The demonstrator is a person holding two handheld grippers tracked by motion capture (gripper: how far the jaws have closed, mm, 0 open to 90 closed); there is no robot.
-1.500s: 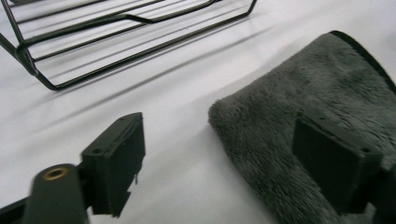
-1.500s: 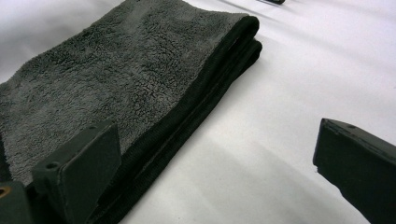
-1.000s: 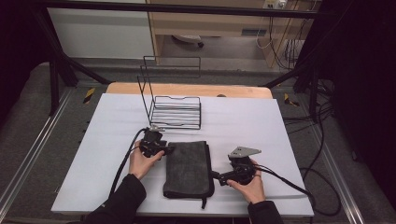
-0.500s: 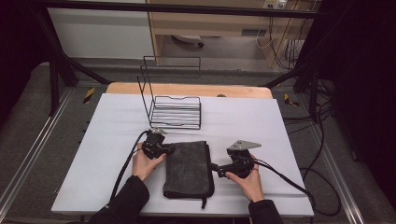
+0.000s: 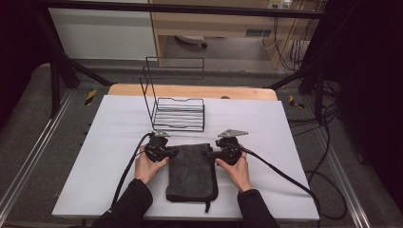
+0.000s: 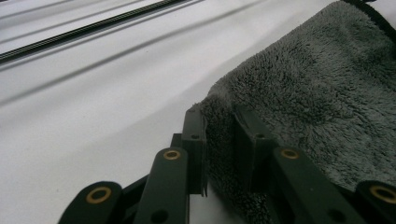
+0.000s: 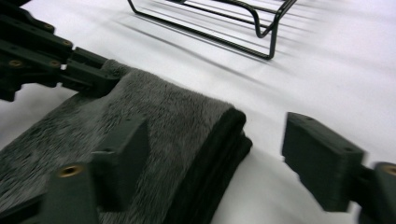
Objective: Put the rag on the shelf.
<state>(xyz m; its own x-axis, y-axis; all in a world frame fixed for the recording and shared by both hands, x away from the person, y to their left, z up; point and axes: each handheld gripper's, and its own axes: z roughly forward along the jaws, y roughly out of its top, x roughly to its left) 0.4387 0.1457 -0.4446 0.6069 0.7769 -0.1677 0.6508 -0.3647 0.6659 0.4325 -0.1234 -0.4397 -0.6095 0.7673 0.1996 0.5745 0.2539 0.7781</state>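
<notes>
That folded grey towel (image 5: 192,171) on the bench's (image 5: 109,142) near side looks soft, floppy and light, so grab the far corners. Left tool (image 6: 219,140) is pinching one; right tool (image 7: 215,154), just been closing, straddles the other without touching.

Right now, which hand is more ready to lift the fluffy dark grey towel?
Left. The left gripper already pinches a corner of the folded dark grey fleece towel; the right gripper is closing, one jaw still off it.
</notes>
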